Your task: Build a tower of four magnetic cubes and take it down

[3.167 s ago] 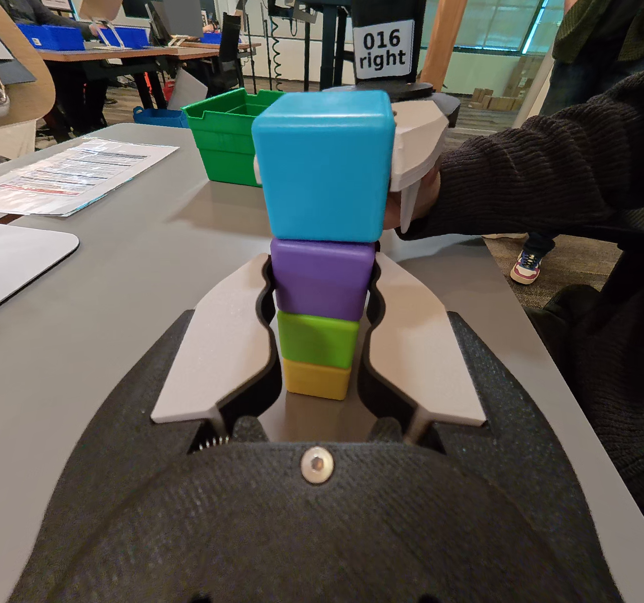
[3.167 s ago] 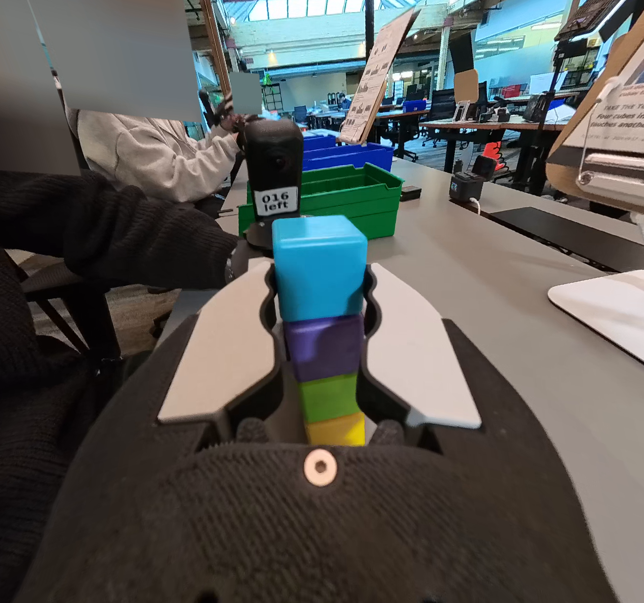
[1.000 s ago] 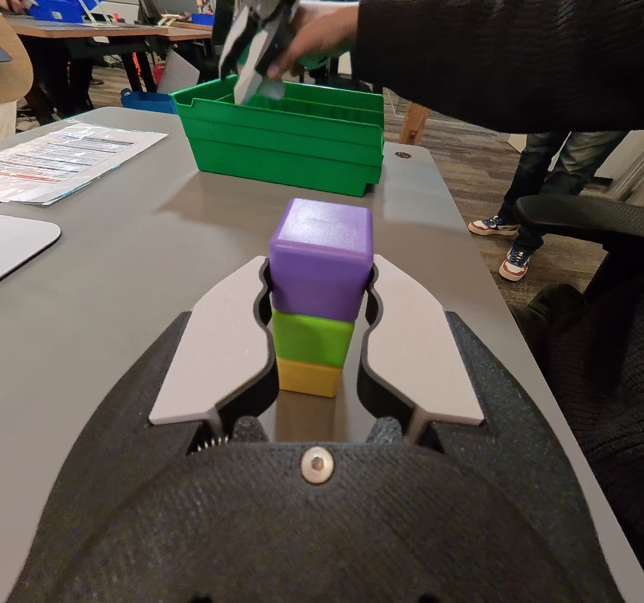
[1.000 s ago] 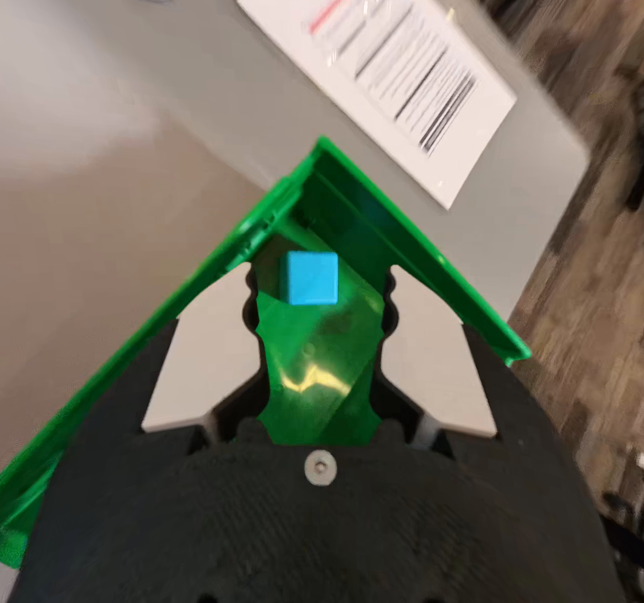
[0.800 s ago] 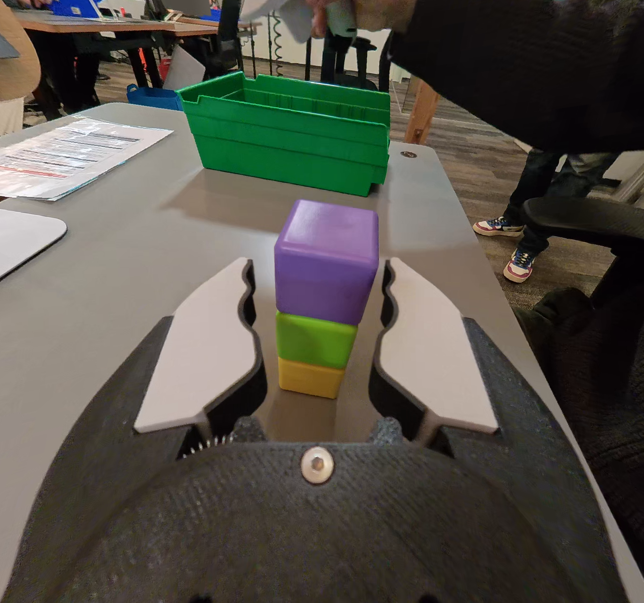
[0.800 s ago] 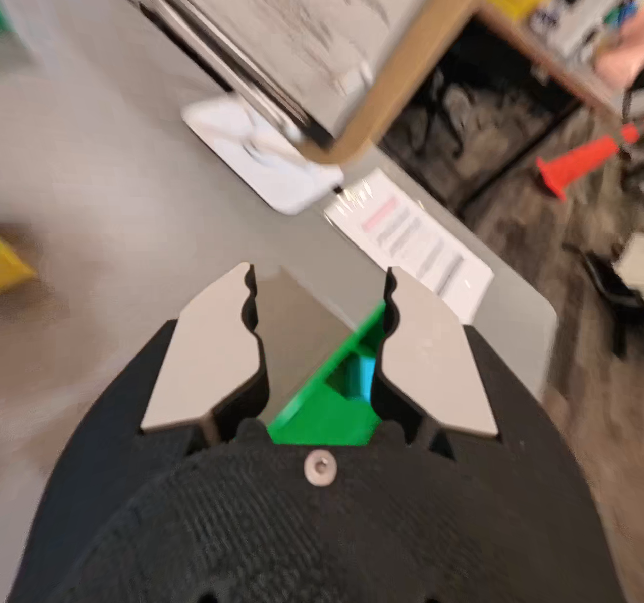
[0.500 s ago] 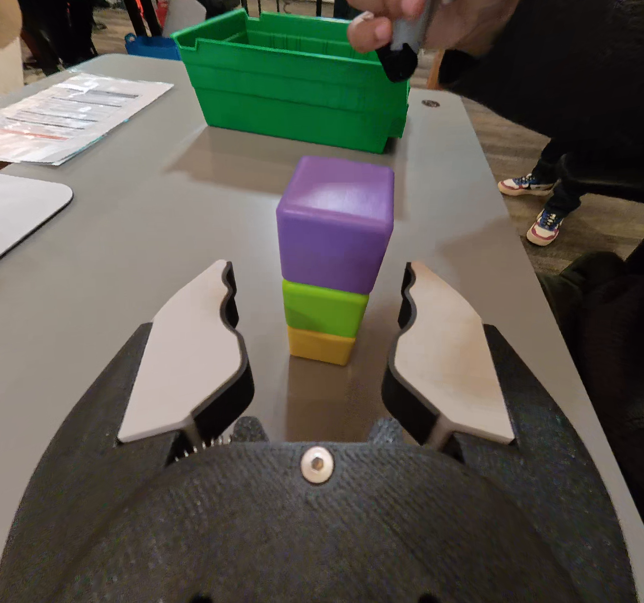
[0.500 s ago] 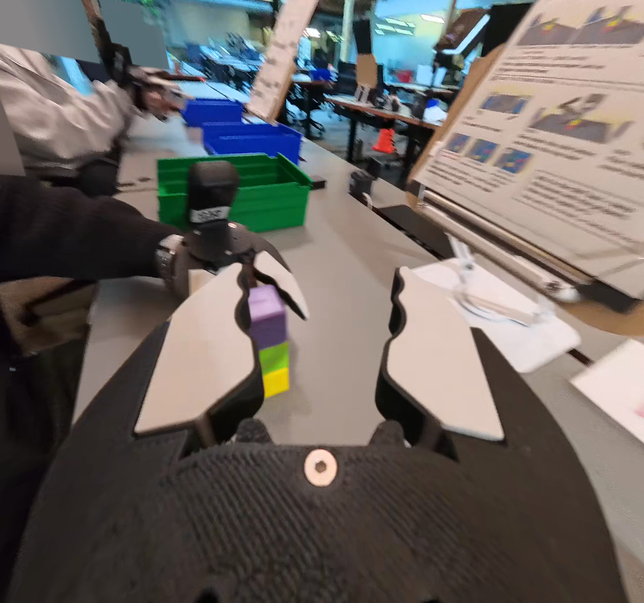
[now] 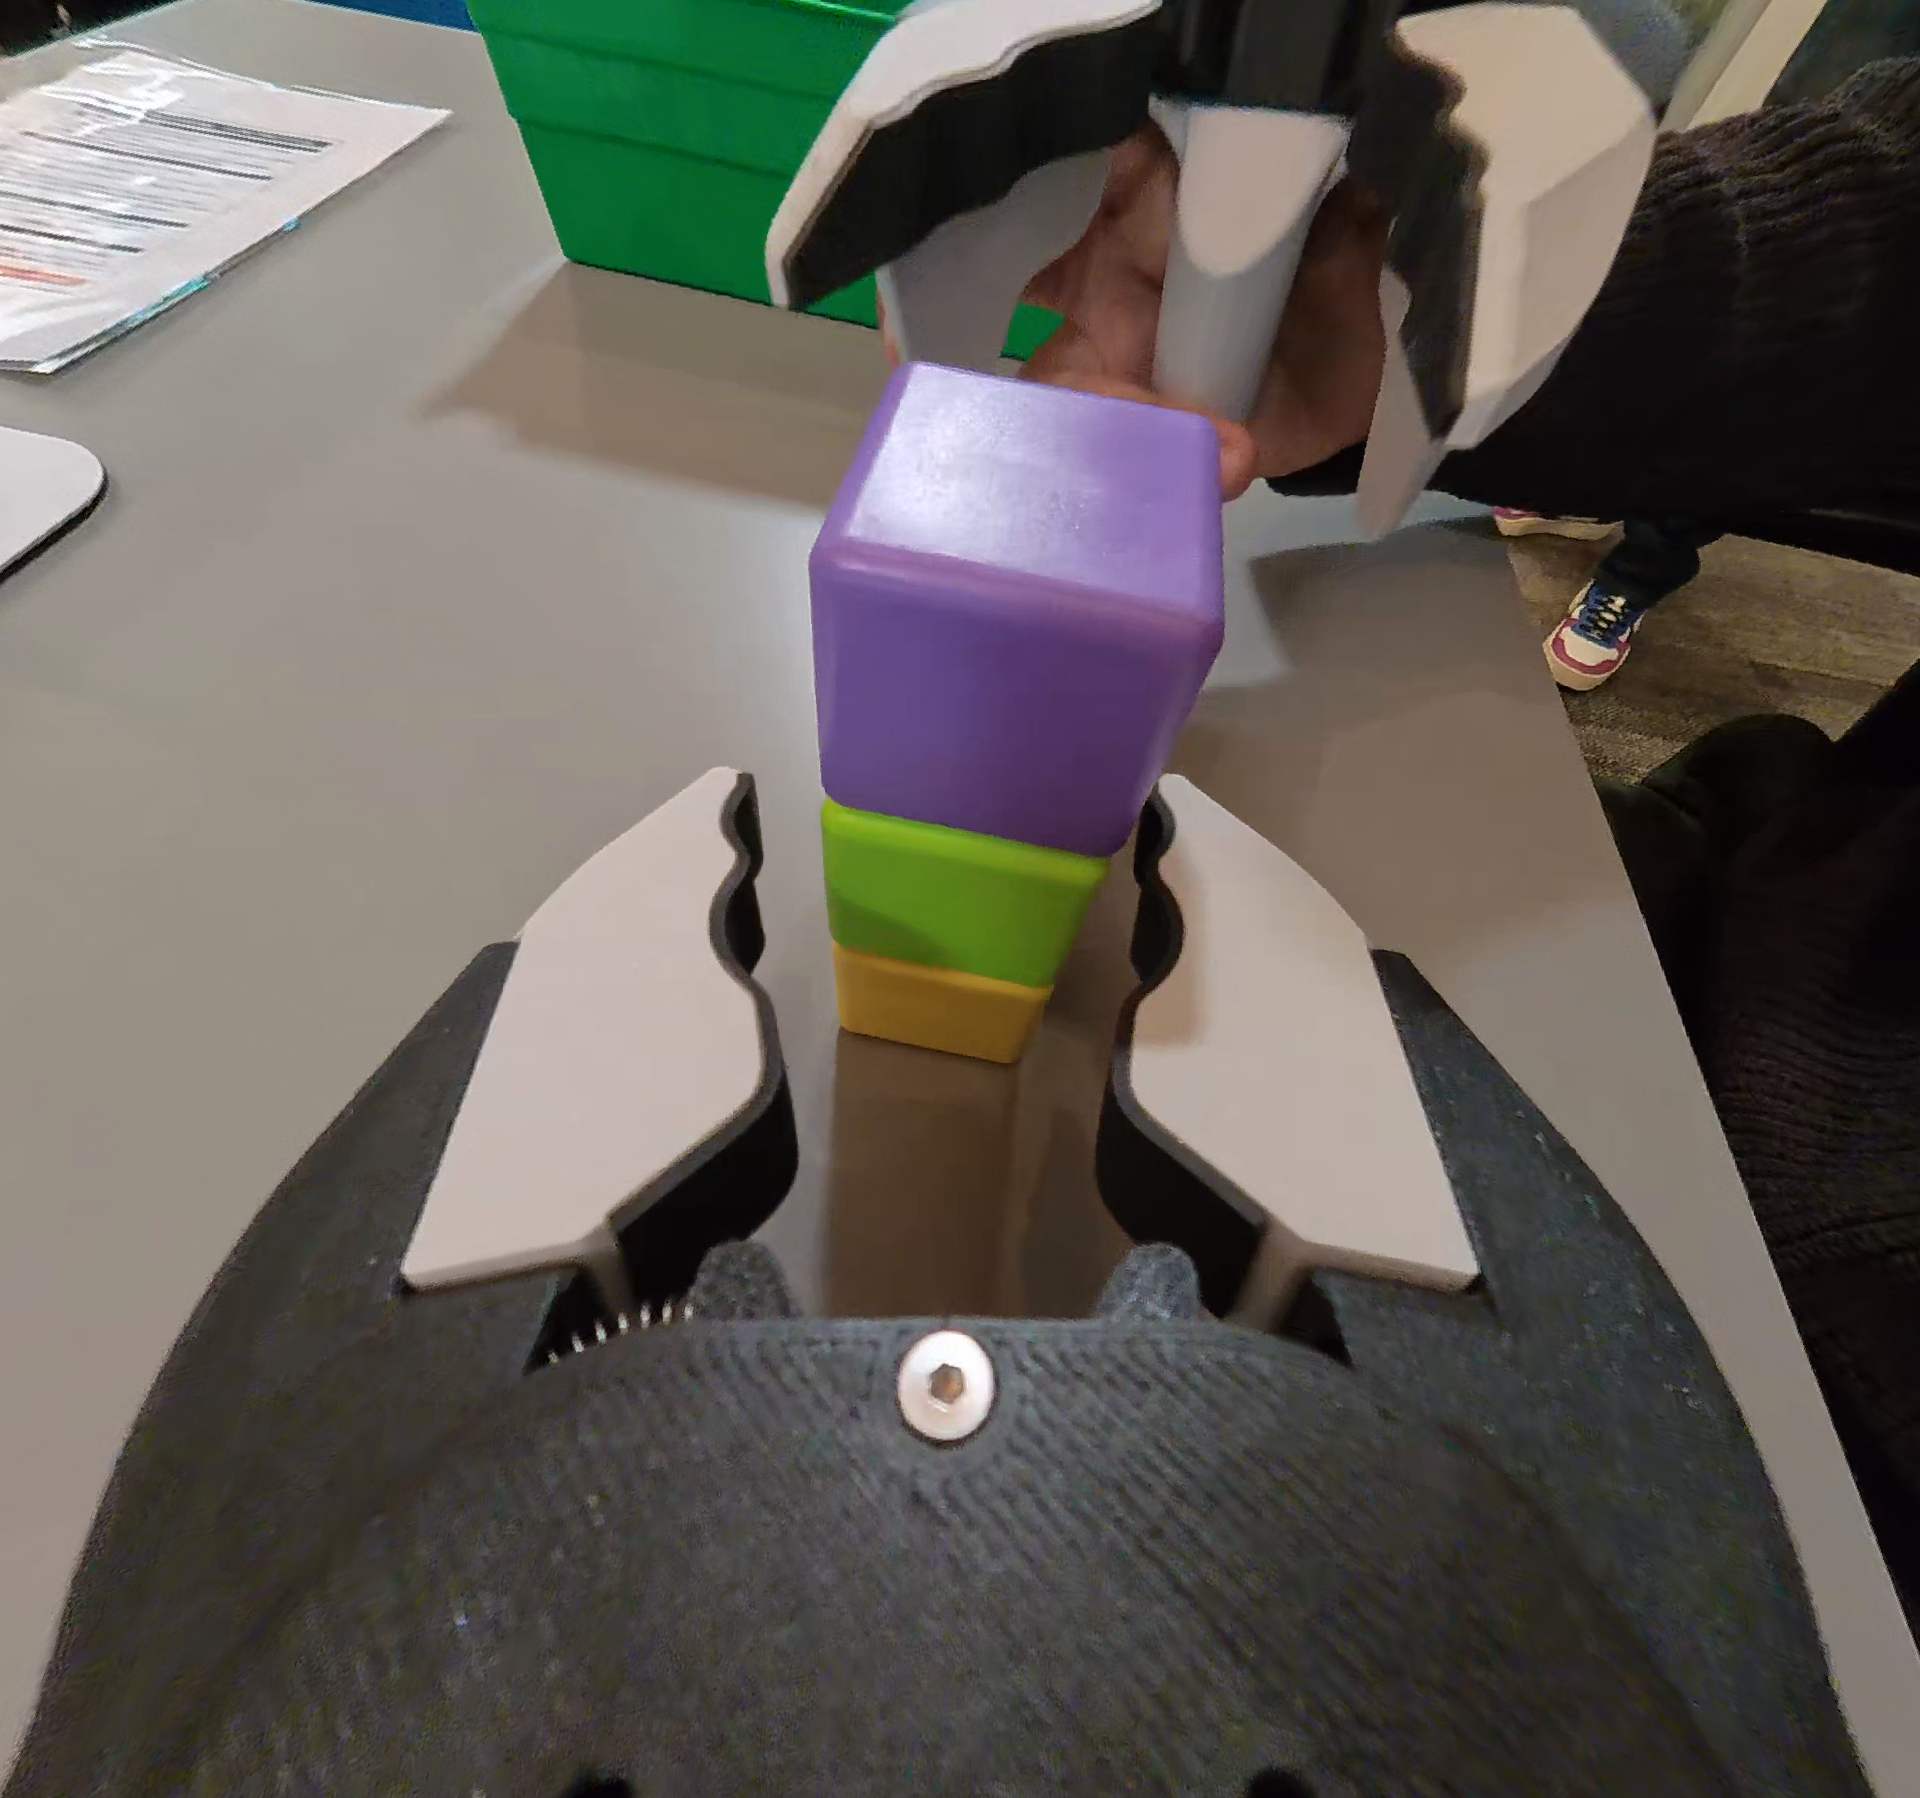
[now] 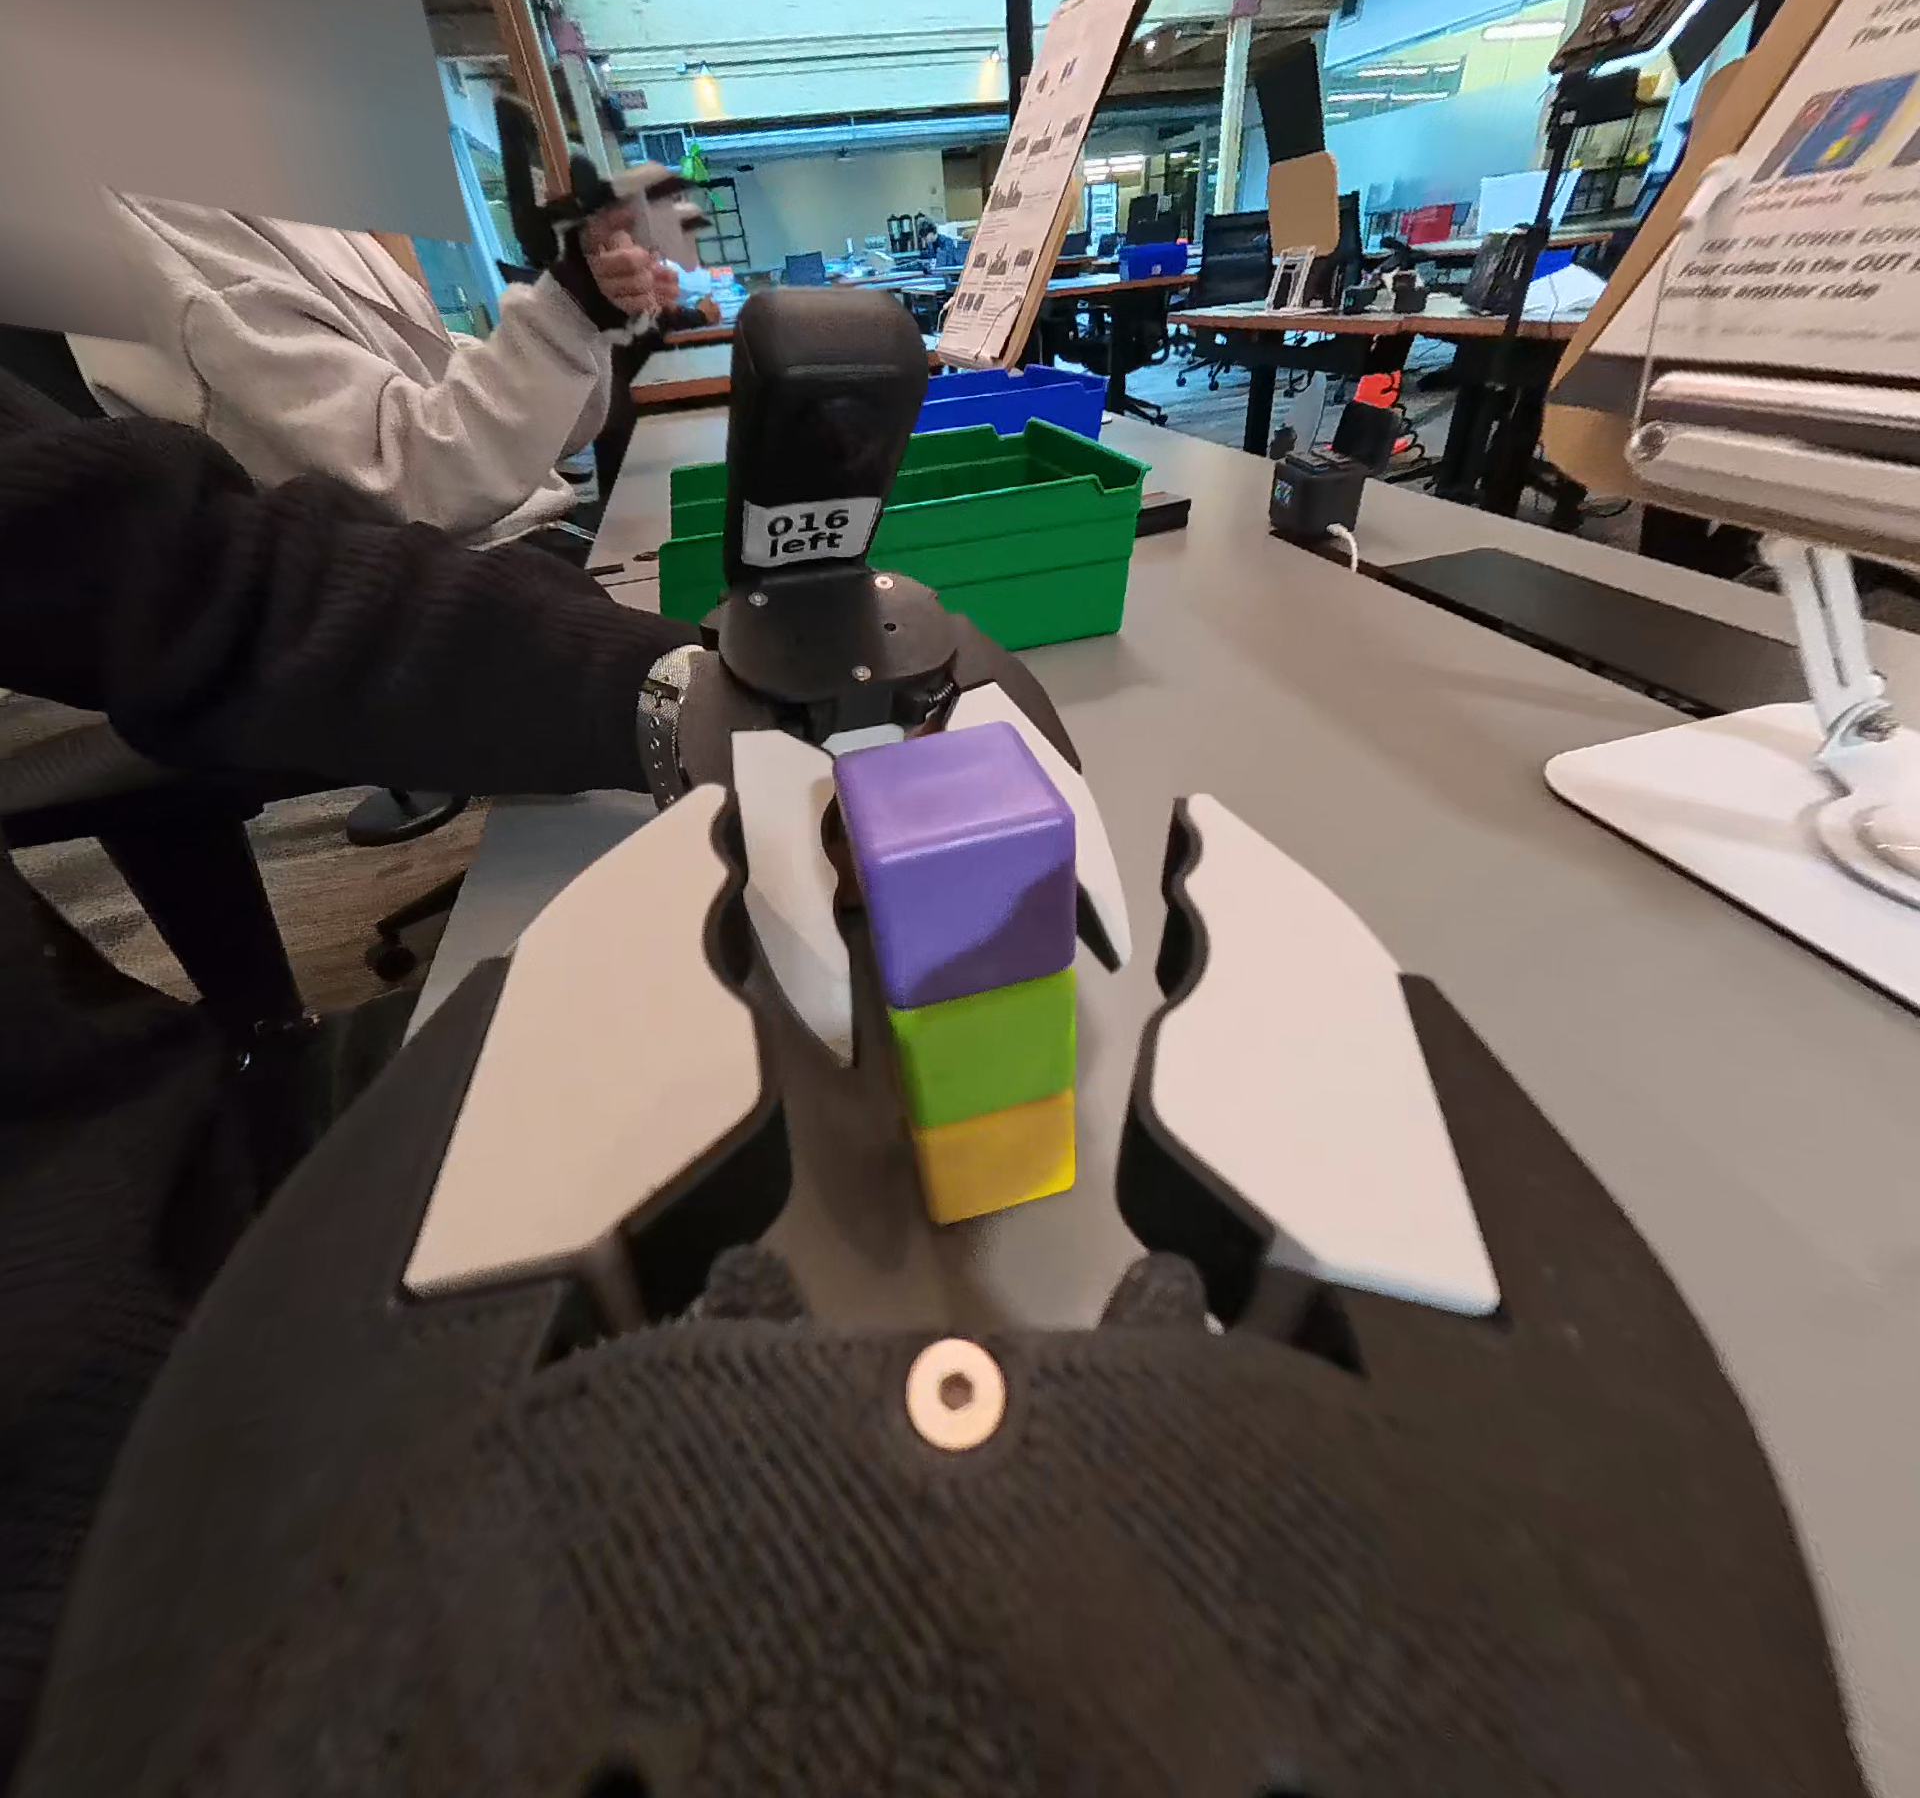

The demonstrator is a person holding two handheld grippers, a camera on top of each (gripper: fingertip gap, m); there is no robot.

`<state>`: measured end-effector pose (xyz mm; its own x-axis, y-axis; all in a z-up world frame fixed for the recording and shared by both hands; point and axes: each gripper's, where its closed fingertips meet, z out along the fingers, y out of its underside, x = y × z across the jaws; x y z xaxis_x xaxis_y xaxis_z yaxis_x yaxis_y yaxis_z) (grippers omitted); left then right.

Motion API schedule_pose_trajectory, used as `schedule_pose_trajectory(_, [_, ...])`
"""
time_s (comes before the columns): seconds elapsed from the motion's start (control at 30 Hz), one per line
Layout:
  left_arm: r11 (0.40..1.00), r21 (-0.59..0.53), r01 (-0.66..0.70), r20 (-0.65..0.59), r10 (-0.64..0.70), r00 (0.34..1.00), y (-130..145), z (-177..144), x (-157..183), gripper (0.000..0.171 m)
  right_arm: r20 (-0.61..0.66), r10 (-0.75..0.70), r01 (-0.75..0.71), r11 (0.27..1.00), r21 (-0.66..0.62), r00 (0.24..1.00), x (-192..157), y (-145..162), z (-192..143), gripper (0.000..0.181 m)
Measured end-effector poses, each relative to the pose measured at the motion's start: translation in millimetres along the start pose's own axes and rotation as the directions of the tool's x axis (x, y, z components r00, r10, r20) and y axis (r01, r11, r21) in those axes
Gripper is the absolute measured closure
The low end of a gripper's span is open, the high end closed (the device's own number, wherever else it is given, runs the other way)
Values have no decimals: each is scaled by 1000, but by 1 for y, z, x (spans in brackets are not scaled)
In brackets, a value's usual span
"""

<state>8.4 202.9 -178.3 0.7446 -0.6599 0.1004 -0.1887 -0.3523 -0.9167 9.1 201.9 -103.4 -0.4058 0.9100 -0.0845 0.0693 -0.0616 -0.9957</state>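
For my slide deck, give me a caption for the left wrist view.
Open left gripper flanks a purple, green, yellow cube stack; open right gripper hovers behind.

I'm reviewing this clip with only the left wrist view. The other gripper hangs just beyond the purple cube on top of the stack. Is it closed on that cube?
Observer: No. Its own camera shows the right gripper open, with a gap on each side of the purple plastic cube.
Operator: What lies behind the left gripper?
Observer: A green plastic bin on the grey table, with a blue bin past it.
Operator: What stands on the white base at my left edge?
Observer: A tilted cardboard-backed board carrying printed sheets.
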Motion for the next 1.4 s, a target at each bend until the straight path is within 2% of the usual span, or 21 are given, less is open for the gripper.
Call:
schedule_pose_trajectory(0.6, [999,-21,-34,-20,34,999,2,2,6,110,43,7,-4,998,-70,999,0,17,14,112])
schedule_pose_trajectory(0.9, [999,-30,-31,-13,30,999,3,3,4,120,39,-1,4,997,-83,999,0,22,18,114])
schedule_pose_trajectory(1.4, [999,-38,-34,-60,32,998,4,4,9,120,54,-19,24,997,-80,998,-1,24,18,119])
